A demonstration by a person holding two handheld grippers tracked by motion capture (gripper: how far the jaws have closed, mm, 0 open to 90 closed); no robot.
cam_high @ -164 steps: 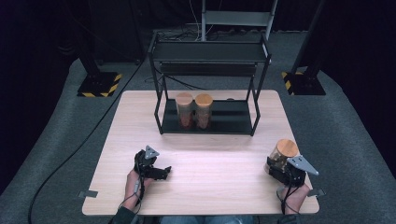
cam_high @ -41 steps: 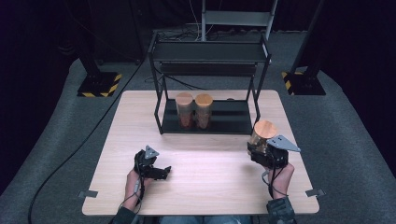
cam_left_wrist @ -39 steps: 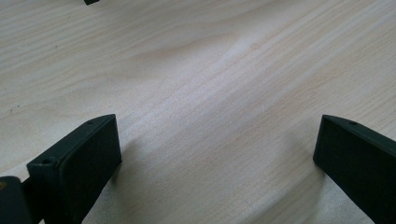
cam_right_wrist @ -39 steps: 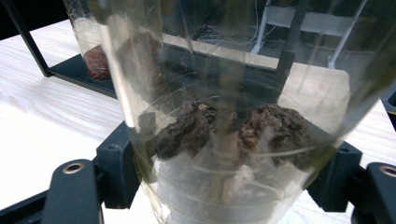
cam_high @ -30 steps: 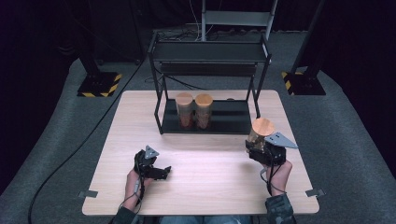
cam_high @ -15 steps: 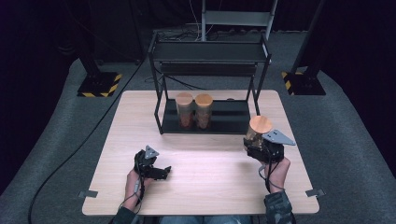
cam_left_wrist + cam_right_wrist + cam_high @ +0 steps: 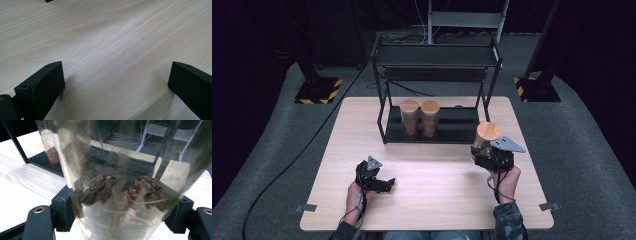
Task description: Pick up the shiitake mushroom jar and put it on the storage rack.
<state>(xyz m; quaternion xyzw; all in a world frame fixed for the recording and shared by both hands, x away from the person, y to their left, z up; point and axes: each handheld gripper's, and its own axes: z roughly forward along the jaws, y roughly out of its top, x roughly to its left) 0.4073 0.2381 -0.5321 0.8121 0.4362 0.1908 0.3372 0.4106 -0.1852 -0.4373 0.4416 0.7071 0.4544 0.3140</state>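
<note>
A clear glass jar with a round wooden lid (image 7: 486, 136), dark wrinkled lumps in its base, sits clamped in the right gripper (image 7: 490, 156) above the pale wooden table (image 7: 437, 195), just off the front right corner of the black metal two-tier rack (image 7: 437, 75). In the right gripper view the jar's (image 7: 120, 195) wall is pressed by black jaws on both sides, at 9 & 3 o'clock. From the jar, two more wooden-lidded glass jars (image 7: 420, 117) stand side by side on the rack's lower shelf, toward 10 o'clock, well apart from the held one. The left gripper (image 7: 379, 182) rests low on the table near the front edge, approx. 8 o'clock from the jar; its jaws stand wide apart w/ nothing but bare wood between them, as the left gripper view shows (image 7: 116, 82). Grey carpet (image 7: 592, 150) surrounds the table; a black cable (image 7: 302, 150) trails across it at left.
</note>
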